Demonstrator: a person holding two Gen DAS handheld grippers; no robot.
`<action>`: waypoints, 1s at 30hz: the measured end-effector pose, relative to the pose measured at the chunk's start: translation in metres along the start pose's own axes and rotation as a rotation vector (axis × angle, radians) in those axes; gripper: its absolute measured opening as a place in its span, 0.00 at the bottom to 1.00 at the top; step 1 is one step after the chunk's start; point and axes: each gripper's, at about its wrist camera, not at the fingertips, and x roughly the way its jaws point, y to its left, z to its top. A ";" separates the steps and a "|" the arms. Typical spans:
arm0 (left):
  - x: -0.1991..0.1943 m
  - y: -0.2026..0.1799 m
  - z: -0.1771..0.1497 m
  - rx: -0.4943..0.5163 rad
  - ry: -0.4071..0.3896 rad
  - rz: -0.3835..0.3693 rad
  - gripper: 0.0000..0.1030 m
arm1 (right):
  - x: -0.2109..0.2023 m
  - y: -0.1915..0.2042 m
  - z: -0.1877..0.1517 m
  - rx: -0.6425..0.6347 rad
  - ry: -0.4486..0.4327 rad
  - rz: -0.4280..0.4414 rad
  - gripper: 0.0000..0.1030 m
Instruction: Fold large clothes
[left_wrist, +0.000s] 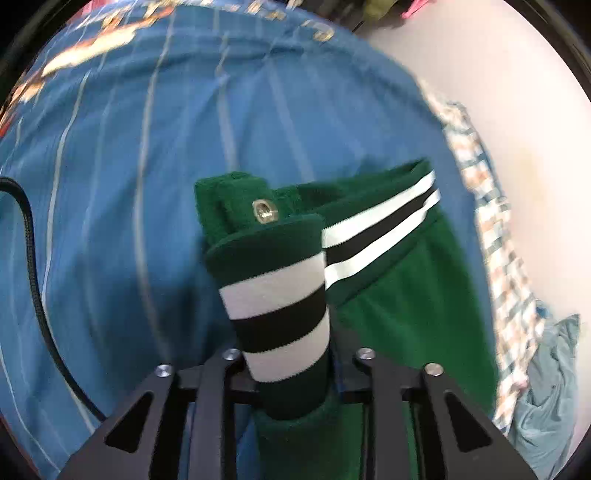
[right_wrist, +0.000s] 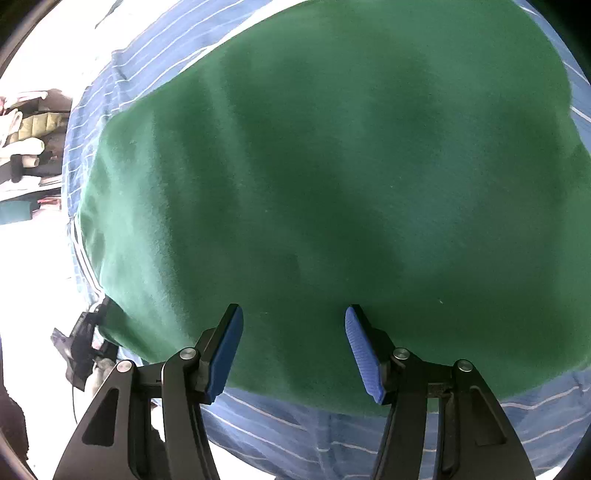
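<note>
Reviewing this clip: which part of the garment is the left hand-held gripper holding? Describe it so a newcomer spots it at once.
A blue striped bedsheet fills the left wrist view, with a dark green garment lying on it. The left hand-held gripper pinches its ribbed cuff, raised off the sheet. Unlike the plain green cloth beside it, this cuff carries white-black-white bands, below a brass snap.

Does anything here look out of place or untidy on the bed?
Mostly no. The green jacket lies fairly smooth on the blue striped sheet. Only a crumpled cloth is bunched at the sheet's edge, beside the striped cuff clamped in the left hand-held gripper.
</note>
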 end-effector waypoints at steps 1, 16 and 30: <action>-0.007 -0.001 0.005 -0.023 -0.010 -0.044 0.18 | 0.000 0.002 0.001 -0.001 0.002 0.006 0.58; 0.039 0.020 0.029 -0.192 0.062 -0.248 0.40 | 0.000 0.021 0.013 -0.015 0.006 0.022 0.58; -0.045 -0.079 0.132 0.180 -0.174 -0.099 0.20 | -0.039 0.048 0.014 -0.001 -0.130 -0.008 0.58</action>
